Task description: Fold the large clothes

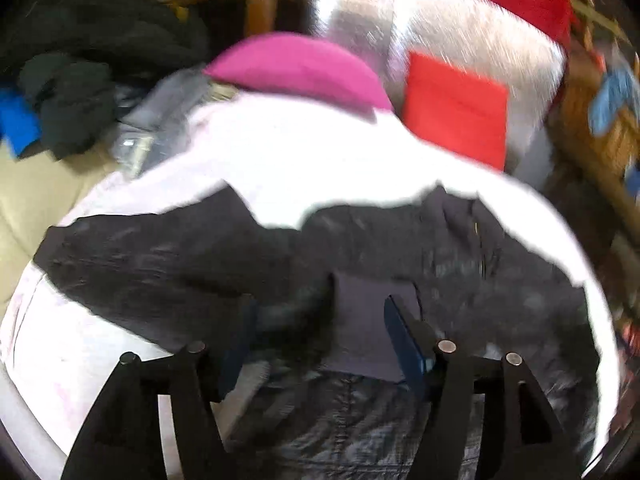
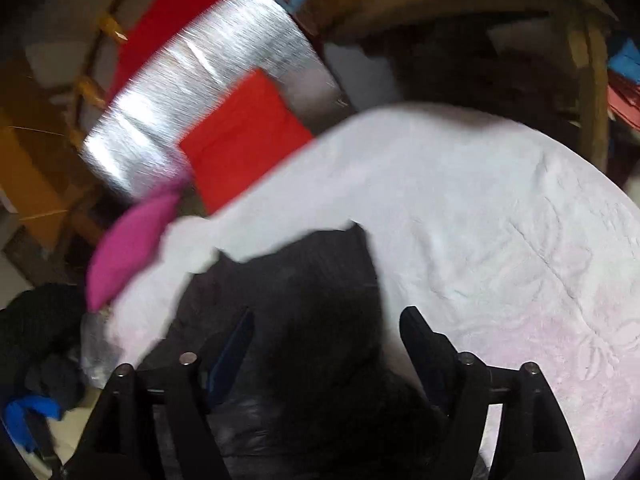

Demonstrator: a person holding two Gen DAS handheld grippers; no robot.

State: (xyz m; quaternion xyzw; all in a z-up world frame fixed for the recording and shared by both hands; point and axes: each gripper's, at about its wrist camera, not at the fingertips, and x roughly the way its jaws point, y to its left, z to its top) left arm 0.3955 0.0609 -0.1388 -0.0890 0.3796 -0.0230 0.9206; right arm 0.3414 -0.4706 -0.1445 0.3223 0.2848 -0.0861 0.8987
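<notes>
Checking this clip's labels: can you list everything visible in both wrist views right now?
black garment: one, black, spread on the white cover, under both grippers
white cover: one, white, quilted, beneath the garment
pink cushion: one, magenta, at the cover's far edge
red cloth: one, red, on the silver sheet
silver sheet: one, shiny, behind the cover
dark clothes pile: one, black, far left
left gripper: black, jaws apart
right gripper: black, jaws apart

Black jacket (image 1: 240,264) motion-blurred – lower part cut off by frame edge.
</notes>
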